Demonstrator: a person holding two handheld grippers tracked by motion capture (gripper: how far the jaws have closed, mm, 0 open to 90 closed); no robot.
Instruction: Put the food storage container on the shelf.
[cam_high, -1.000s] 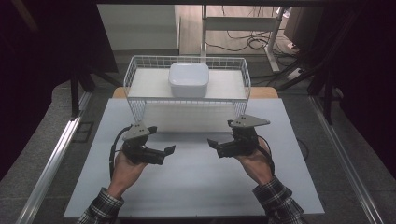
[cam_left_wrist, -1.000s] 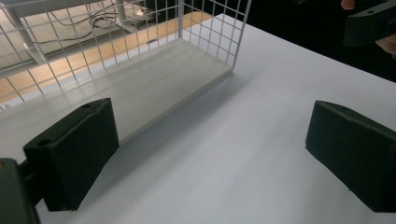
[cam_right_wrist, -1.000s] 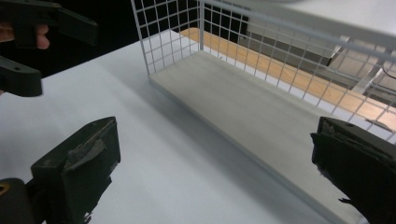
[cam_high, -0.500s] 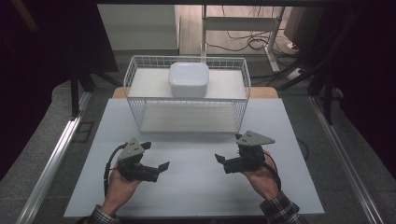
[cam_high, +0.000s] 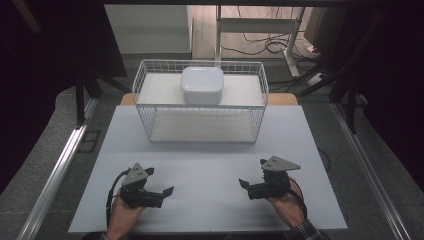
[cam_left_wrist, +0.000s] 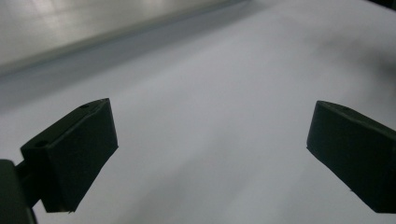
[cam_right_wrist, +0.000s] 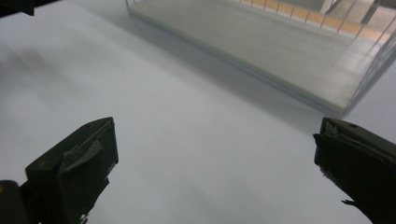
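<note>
No words or labels could be read on anything.

A white wire basket (cam_high: 200, 102) stood at the far side of the white table (cam_high: 210, 170). It had a pale flat board in its bottom and another flat shelf higher up at the back. A white square bowl (cam_high: 202, 85) sat on that upper shelf, near the middle of the basket. What was inside the bowl could not be seen. The bottom of the basket had nothing on its board.

The left gripper (cam_high: 161, 194) was well in front of the basket, near the table's front edge and toward the basket's left end. A hand (cam_high: 122, 215) held it. Its two black jaws were wide apart, with only bare table between them.

The right gripper (cam_high: 246, 186) was also well in front of the basket, toward its right end, held by the other hand (cam_high: 285, 202). Its jaws were wide apart too and held nothing. In the right gripper view, a corner of the basket (cam_right_wrist: 299, 51) lay ahead of the jaws.
</note>
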